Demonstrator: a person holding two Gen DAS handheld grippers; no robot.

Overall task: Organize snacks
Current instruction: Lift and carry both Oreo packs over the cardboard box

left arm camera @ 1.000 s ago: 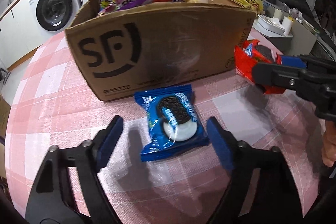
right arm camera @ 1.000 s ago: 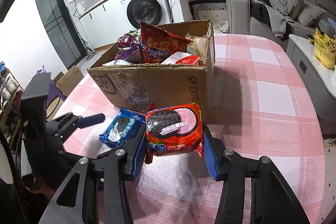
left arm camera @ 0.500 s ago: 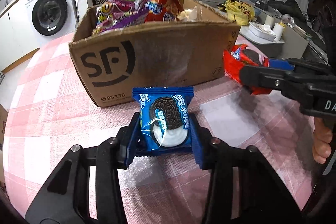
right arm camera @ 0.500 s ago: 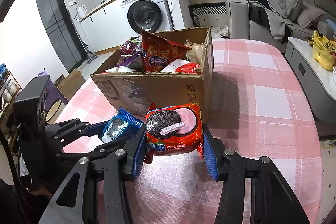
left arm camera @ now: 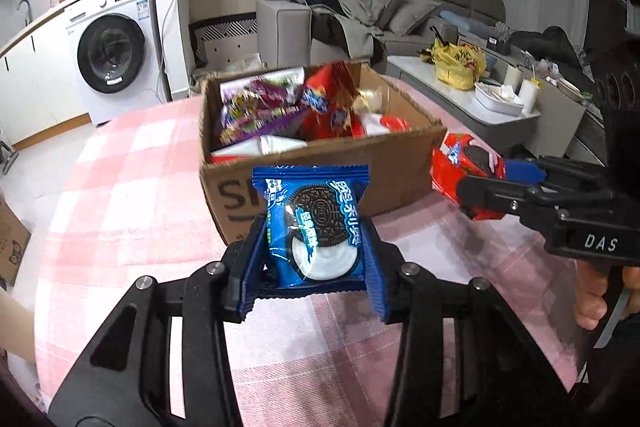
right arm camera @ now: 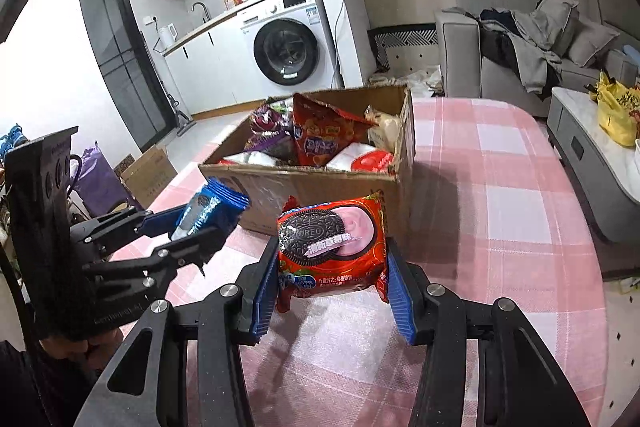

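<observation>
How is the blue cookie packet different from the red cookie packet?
The blue Oreo packet shows white cream under its cookie; the red Oreo packet shows pink cream. The blue packet is clamped in the left gripper, the red packet in the right gripper. The blue packet looks flatter, the red packet puffier and wider. Both are sealed, held off the pink checked tablecloth in front of the cardboard box.

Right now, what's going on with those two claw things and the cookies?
Left gripper shut on blue Oreo pack, off the table. Right gripper shut on red Oreo pack. Cardboard box just ahead, nearly full.
</observation>
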